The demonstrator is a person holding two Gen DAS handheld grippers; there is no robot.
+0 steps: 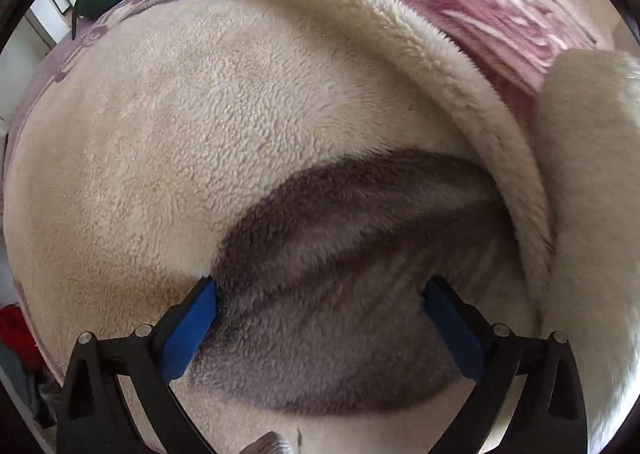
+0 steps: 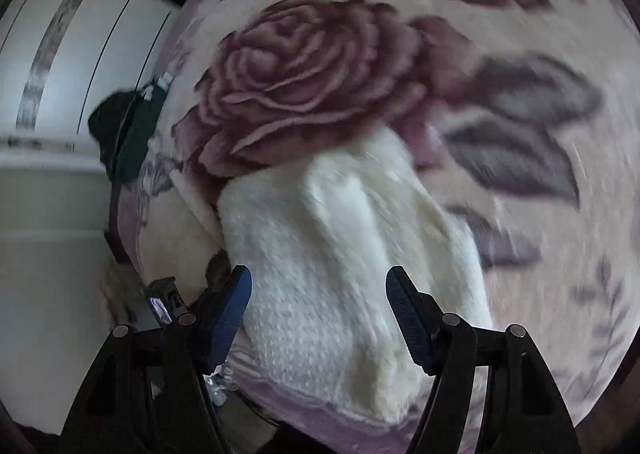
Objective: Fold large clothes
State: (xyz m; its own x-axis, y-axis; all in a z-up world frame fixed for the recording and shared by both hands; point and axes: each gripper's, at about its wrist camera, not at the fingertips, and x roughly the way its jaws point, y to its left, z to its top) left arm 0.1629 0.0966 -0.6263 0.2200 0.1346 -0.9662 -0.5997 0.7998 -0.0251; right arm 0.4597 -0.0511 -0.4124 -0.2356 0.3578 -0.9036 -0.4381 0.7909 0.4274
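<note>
The cream fleece garment with a grey-brown patch [image 1: 224, 126] lies on the rose-printed blanket [image 2: 320, 70] only partly folded, while the left gripper [image 1: 320, 306] and right gripper [image 2: 318, 294] both hover over it with jaws wide apart, holding nothing.

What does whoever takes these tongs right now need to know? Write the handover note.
Left tongs: open, fingers straddling the grey patch of the cream fleece garment, not gripping.
Right tongs: open over the garment's cream sleeve, which lies on the rose-print blanket.
Done: garment is spread on the blanket; no finished fold visible.
Left: grip, fold the sleeve in, then fold the body.
</note>
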